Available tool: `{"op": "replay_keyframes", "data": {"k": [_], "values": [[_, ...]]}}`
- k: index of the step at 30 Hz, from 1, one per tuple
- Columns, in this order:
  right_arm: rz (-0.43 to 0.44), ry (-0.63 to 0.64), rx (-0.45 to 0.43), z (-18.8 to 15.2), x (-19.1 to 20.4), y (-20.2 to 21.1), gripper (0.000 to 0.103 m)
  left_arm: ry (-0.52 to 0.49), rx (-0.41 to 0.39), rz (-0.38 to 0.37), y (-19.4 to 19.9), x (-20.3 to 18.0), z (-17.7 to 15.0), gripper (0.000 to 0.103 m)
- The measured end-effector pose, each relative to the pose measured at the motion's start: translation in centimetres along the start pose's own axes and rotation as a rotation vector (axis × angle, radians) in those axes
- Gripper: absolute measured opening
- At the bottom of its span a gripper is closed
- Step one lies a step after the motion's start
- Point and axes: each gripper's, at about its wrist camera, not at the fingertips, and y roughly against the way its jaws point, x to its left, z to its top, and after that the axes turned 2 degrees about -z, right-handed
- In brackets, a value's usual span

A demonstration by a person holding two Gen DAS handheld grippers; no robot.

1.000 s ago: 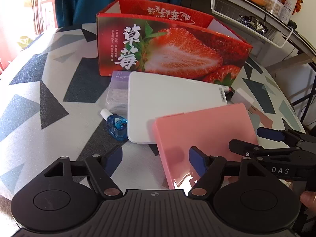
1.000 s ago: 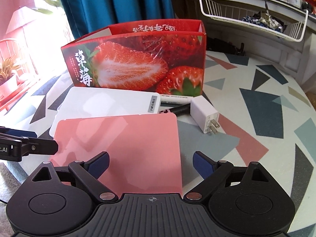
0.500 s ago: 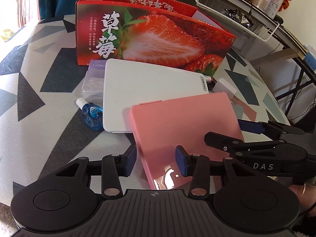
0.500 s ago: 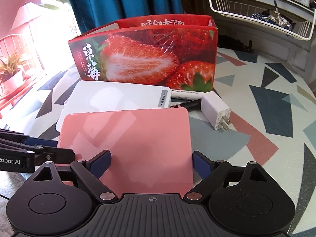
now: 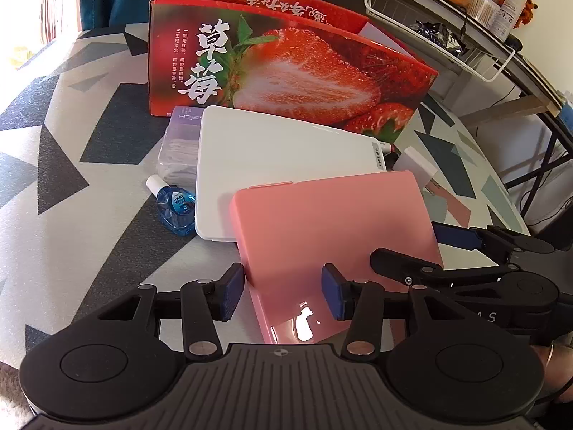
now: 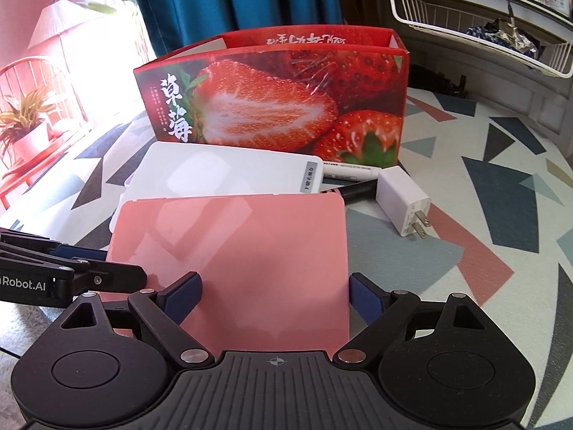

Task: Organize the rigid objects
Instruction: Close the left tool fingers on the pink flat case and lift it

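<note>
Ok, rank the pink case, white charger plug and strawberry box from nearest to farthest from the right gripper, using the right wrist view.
1. pink case, between the right gripper fingers
2. white charger plug, ahead right
3. strawberry box, at the back

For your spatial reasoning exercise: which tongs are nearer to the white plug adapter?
Right. The right tongs straddle the pink case on the side where the white plug adapter lies; the left tongs, jaws opening, sit at the case's far corner.
</note>
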Motion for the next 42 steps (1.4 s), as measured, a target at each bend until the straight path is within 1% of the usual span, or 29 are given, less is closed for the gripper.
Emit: {"op": "replay_keyframes", "data": {"k": [5, 8, 11, 13, 14, 15, 19, 23, 26, 28, 30, 32, 34, 37, 42], "values": [[0.014, -0.017, -0.002, 0.0, -0.3, -0.3, 0.089, -0.002, -0.001, 0.0, 0.1, 0.1, -0.1, 0.05], [0.027, -0.031, -0.003, 0.1, -0.5, -0.7, 0.092, 0.025, 0.0, -0.003, 0.1, 0.6, -0.2, 0.054], [0.035, -0.044, -0.004, 0.2, -0.7, -0.8, 0.091, 0.04, 0.0, -0.004, 0.0, 0.8, -0.2, 0.056], [0.026, -0.041, -0.011, 0.1, -0.6, -0.7, 0.089, 0.041, -0.001, -0.005, 0.0, 0.8, -0.2, 0.056], [0.024, -0.037, -0.019, 0.1, -0.5, -0.5, 0.084, 0.041, 0.0, -0.008, -0.1, 0.8, -0.2, 0.056], [0.023, -0.03, -0.027, 0.1, -0.3, -0.3, 0.08, 0.042, 0.0, -0.003, -0.1, 0.8, -0.2, 0.058], [0.02, 0.014, -0.041, 0.1, 0.6, 0.2, 0.075, 0.076, -0.015, 0.009, 0.0, 1.4, -0.2, 0.061], [0.041, 0.028, -0.048, 0.2, 0.9, 0.5, 0.064, 0.106, -0.044, 0.036, 0.7, 2.0, 0.0, 0.061], [0.042, 0.05, -0.067, 0.4, 1.3, 0.9, 0.059, 0.111, -0.067, 0.049, 1.2, 2.1, 0.3, 0.061], [0.044, 0.056, -0.079, 0.6, 1.4, 1.2, 0.054, 0.106, -0.086, 0.063, 1.5, 2.2, 0.5, 0.061], [0.047, 0.049, -0.095, 0.8, 1.3, 1.5, 0.046, 0.103, -0.104, 0.073, 1.9, 2.2, 0.7, 0.061], [0.045, 0.048, -0.111, 1.1, 1.2, 1.7, 0.042, 0.106, -0.12, 0.078, 2.2, 2.3, 0.9, 0.061], [0.041, 0.057, -0.129, 1.5, 1.4, 2.0, 0.041, 0.105, -0.134, 0.089, 2.5, 2.2, 1.1, 0.061], [0.037, 0.071, -0.159, 2.1, 1.8, 2.4, 0.035, 0.093, -0.163, 0.118, 3.1, 2.1, 1.5, 0.061], [0.046, 0.069, -0.203, 3.8, 2.3, 3.0, 0.035, 0.089, -0.236, 0.132, 4.7, 2.2, 3.0, 0.061]]}}
